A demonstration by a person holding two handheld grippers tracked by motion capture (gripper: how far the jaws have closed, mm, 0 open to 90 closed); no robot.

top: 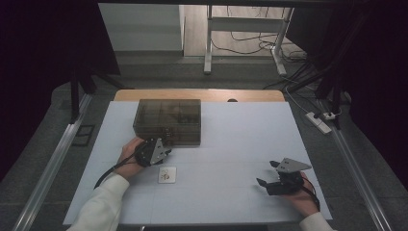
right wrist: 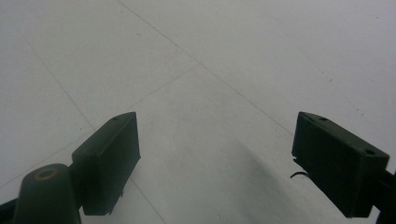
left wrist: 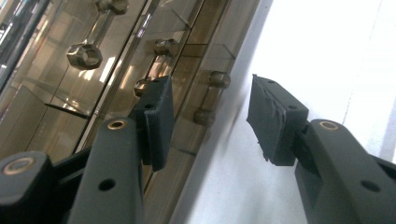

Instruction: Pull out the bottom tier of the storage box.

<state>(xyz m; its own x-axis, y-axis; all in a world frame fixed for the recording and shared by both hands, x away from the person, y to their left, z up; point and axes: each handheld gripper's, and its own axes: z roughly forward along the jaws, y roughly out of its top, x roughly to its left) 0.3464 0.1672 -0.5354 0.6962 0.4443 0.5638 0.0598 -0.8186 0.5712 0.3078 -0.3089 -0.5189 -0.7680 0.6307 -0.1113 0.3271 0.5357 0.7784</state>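
Observation:
A smoky see-through plastic box (top: 167, 118) with inner compartments stands at the back left of the white table top (top: 240, 139). My left gripper (top: 166, 153) is at the box's front wall, near its right half. In the left gripper view the left gripper (left wrist: 210, 112) has its jaws apart, one jaw in front of the box wall (left wrist: 93, 93), the other over the white surface, with nothing pressed between the pads. Metal bolts (left wrist: 85, 55) show through the wall. My right gripper (top: 267, 173) rests at the front right, and the right gripper (right wrist: 215, 154) is wide open over bare table.
A small white square packet (top: 167, 174) lies on the table just in front of the left hand. A wooden strip (top: 199, 95) borders the table's far edge. On the floor to the right is a power strip (top: 318, 120) with cables. Metal rails run along both sides.

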